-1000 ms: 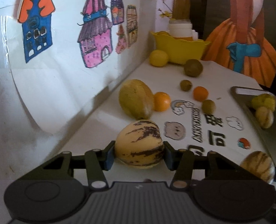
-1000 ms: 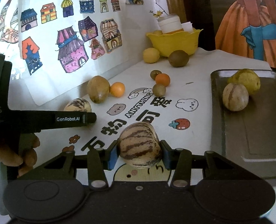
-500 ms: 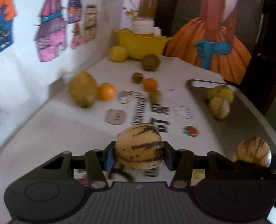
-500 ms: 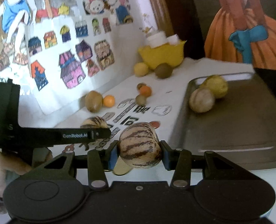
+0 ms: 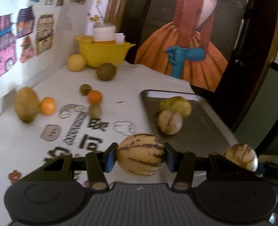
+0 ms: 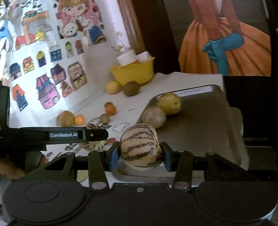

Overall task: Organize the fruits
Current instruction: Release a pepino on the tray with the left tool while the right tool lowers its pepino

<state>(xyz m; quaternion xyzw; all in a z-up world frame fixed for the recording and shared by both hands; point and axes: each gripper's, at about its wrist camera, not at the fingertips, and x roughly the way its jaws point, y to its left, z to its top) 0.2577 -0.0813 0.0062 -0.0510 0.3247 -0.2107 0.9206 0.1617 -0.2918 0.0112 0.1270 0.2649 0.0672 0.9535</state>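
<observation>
My left gripper (image 5: 140, 155) is shut on a pale yellow striped melon (image 5: 140, 154), held in the air above the table's near part, just left of the dark metal tray (image 5: 210, 124). My right gripper (image 6: 140, 150) is shut on a darker brown-striped melon (image 6: 140, 146) over the near edge of the same tray (image 6: 201, 131). That second melon (image 5: 240, 156) shows at the lower right of the left wrist view. The left gripper's body (image 6: 50, 135) with its melon (image 6: 92, 143) crosses the right wrist view at left. On the tray lie a yellow-green fruit (image 5: 176, 105) and a pale striped fruit (image 5: 170, 121).
On the white cloth lie a tan melon (image 5: 26, 105), two oranges (image 5: 47, 105) (image 5: 94, 96), small brown fruits (image 5: 85, 89) (image 5: 95, 110), a lemon (image 5: 76, 62) and a large brown fruit (image 5: 106, 71). A yellow bowl (image 5: 103, 51) stands at the back. A drawing-covered wall runs along the left.
Both grippers have swung to the right with their melons still gripped. The tray has come nearer to the middle of both views and the wall has slid off to the left.
</observation>
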